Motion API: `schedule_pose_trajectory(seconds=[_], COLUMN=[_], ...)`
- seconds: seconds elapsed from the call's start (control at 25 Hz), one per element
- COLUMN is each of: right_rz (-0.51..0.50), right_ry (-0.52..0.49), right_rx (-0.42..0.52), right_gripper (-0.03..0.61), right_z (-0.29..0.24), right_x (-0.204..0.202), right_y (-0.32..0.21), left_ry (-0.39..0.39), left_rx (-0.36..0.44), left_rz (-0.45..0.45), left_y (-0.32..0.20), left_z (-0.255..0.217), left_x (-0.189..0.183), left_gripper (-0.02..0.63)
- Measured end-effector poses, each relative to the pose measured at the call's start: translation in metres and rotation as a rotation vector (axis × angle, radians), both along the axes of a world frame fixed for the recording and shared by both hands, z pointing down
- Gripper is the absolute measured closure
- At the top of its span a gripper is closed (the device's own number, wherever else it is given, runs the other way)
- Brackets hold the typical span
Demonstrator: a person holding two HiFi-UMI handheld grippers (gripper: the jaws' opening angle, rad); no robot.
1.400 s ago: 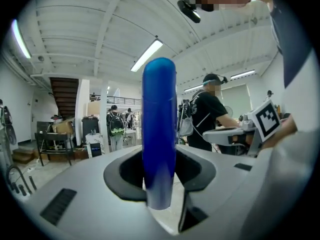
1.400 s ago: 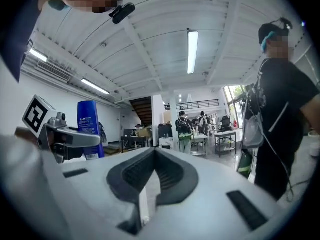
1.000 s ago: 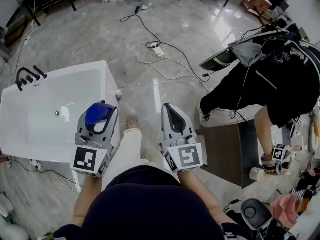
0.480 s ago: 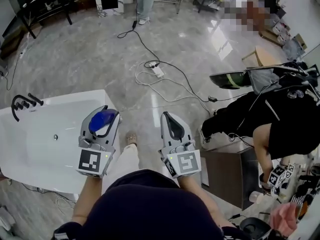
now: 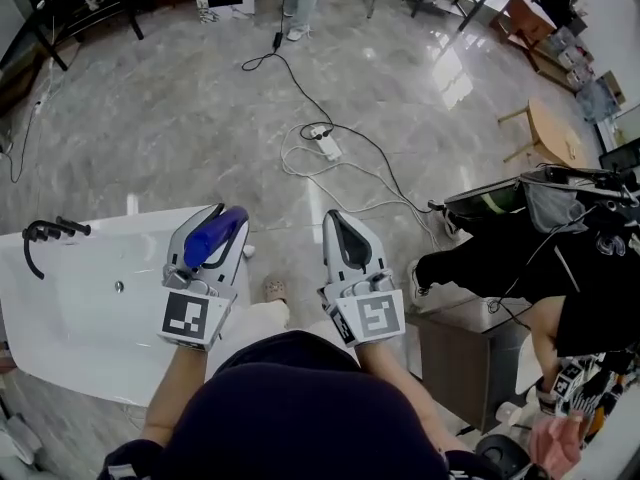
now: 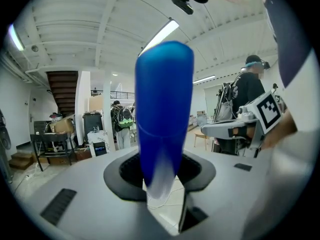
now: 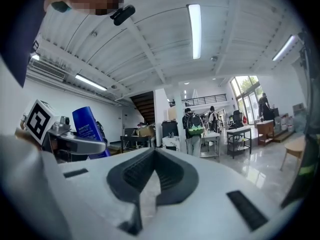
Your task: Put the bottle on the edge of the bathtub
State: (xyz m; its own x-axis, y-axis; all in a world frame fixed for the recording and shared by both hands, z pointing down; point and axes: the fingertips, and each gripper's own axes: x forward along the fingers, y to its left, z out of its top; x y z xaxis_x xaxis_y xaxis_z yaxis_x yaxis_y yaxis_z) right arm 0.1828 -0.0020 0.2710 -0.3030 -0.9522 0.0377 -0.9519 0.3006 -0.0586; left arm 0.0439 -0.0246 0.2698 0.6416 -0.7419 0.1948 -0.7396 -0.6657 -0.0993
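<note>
Left gripper (image 5: 226,224): jaws part-open, clamped on the blue bottle (image 5: 210,240). The bottle's long axis runs along the jaws, far end pointing away from the person, above the right end of the bathtub (image 5: 150,219). Right gripper (image 5: 333,218): jaws together, empty, over the floor (image 5: 200,98).

The head camera is looking steeply down from above onto the left gripper (image 5: 226,222), the right gripper (image 5: 337,218), the bathtub (image 5: 70,313) and the floor (image 5: 180,118). Each gripper camera is riding behind its own fingers (image 7: 172,176), facing about level into the room. The left one is sitting very near the bottle (image 6: 164,109). Both are sharing the staircase (image 7: 145,101) and the person with a green backpack (image 7: 194,125).
</note>
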Motion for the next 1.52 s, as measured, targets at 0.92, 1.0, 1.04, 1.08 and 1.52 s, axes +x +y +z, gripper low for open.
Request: schedule_pose_trajectory(seconds=[0.92,1.0,1.04,1.08,1.52], right_rz=[-0.268,-0.298,-0.314,-0.331,-0.640], right_ry=[0.014,0.014,0.016,0.018,0.016], right_rx=[-0.028,-0.037,-0.039,-0.038,-0.015], right_gripper=[0.578,0.578,0.578,0.578,0.578], right_z=[0.019,0.022,0.022,0.023,0.014], right_x=[-0.017,-0.022,-0.026,-0.030,-0.121], right_y=[-0.123,-0.130,-0.133,-0.136,-0.141], left_ry=[-0.004,-0.003,-0.003,-0.003,-0.007], left_rx=[-0.032,-0.032,-0.032,-0.032,-0.037], left_rz=[-0.192,-0.221,-0.237,-0.254,-0.603], left_y=[-0.095,-0.099,-0.101,-0.102,-0.060], left_z=[0.013,0.012,0.012,0.013,0.005], left_x=[0.005,-0.001,-0.004,-0.009,-0.104], left_gripper=[0.465,0.465,0.465,0.465,0.465])
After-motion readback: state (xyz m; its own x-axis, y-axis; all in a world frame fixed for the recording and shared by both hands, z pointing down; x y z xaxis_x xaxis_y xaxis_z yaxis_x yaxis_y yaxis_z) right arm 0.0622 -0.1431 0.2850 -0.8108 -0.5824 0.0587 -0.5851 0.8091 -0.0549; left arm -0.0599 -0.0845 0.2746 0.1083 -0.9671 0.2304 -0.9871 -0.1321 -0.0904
